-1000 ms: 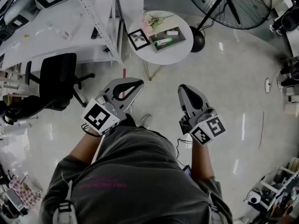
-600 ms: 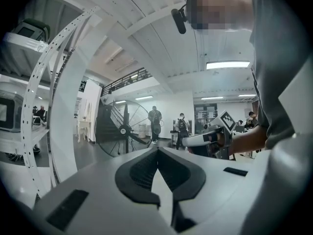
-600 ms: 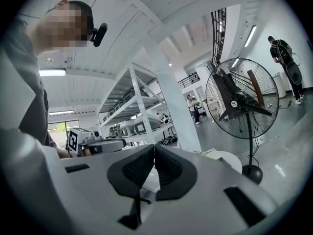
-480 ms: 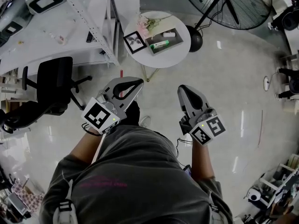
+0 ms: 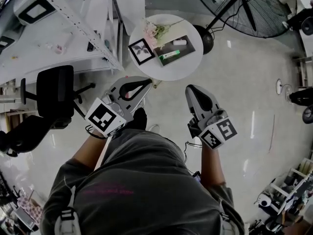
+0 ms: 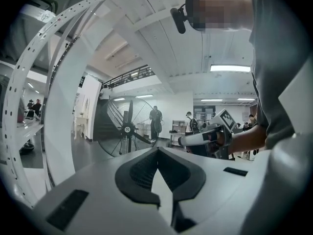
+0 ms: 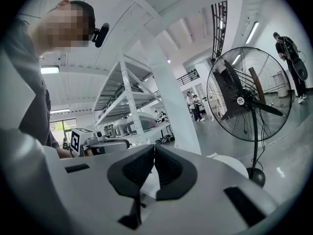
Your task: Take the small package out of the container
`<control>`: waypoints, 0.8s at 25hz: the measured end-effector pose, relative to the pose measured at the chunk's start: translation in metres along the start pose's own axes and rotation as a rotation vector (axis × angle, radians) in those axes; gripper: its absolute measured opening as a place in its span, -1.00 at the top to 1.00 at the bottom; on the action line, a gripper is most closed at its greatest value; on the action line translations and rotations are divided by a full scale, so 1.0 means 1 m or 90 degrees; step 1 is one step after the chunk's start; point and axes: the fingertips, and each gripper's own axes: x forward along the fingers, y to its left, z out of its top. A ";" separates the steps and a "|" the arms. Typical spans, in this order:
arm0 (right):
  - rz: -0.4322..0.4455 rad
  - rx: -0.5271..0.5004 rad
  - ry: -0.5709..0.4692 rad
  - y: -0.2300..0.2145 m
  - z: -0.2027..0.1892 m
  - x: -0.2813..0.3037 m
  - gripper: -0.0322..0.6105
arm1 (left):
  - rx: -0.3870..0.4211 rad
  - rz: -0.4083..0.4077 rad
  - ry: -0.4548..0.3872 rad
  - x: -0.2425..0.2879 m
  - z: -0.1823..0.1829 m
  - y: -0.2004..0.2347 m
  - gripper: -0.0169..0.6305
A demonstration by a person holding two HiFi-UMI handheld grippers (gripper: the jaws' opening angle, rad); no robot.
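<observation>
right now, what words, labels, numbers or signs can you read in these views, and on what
Nothing can be read.
Pink shirt print: too blurred.
Green package: its print is too small.
Fan hub badge: too small.
Left marker cube, right marker cube: square patterns, no words.

A round white table (image 5: 182, 66) carries a framed picture (image 5: 142, 51), pink flowers (image 5: 156, 29) and a dark container (image 5: 186, 48).
</observation>
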 end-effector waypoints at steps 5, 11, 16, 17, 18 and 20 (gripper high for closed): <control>-0.005 0.001 0.002 -0.013 0.011 0.047 0.84 | -0.045 -0.004 0.031 0.011 -0.003 0.046 0.90; -0.022 -0.002 0.011 -0.029 0.022 0.093 0.84 | -0.050 -0.017 0.026 0.021 0.002 0.099 0.90; -0.038 0.007 0.019 -0.044 0.023 0.121 0.84 | -0.031 -0.032 0.008 0.031 0.005 0.135 0.90; -0.041 0.009 0.020 -0.047 0.024 0.126 0.84 | -0.042 -0.033 0.020 0.031 0.002 0.141 0.90; -0.043 0.011 0.020 -0.049 0.024 0.131 0.84 | -0.053 -0.032 0.032 0.032 -0.001 0.146 0.90; -0.046 0.014 0.023 -0.053 0.024 0.140 0.84 | -0.059 -0.032 0.041 0.034 -0.003 0.156 0.90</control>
